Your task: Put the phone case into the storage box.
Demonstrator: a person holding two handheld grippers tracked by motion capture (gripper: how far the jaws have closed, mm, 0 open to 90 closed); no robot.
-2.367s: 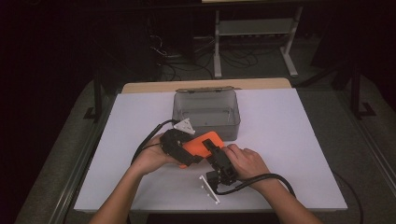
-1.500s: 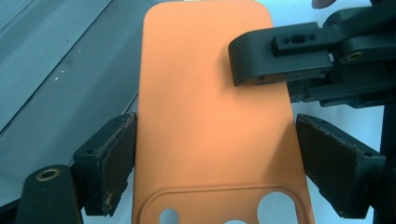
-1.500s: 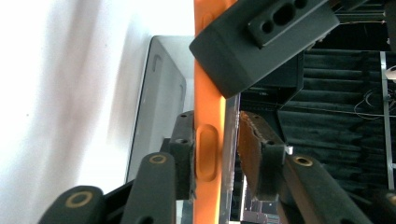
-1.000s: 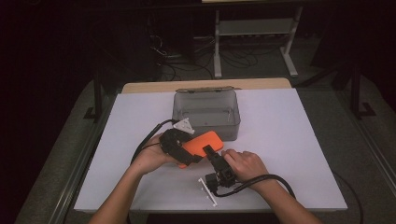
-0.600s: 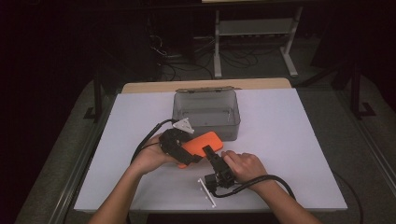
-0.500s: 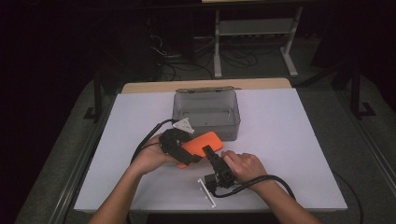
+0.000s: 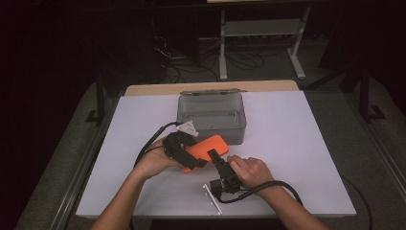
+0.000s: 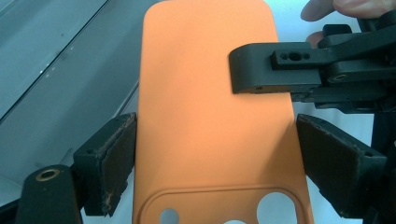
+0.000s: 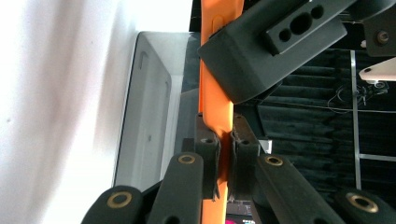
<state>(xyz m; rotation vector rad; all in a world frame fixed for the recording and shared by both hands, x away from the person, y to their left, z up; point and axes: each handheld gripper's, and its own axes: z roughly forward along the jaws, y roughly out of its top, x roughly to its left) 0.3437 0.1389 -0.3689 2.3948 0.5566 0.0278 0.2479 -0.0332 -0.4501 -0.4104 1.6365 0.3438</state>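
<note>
Phone case [image 9: 214, 100] edge between right tongs [image 9: 225, 154]

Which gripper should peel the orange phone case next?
Probably the right gripper: it pinches the thin edge of the orange phone case, ready to pull. The left gripper clamps its sides, steadying it.

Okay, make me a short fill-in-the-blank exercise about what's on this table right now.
1. The phone case held between the jaws is coloured ____.
2. The right gripper has pinched the case by its ____.
3. Behind the hands stands a clear plastic ____.
4. The left gripper grips the case across its ____.

Missing words: orange; edge; box; width
</note>
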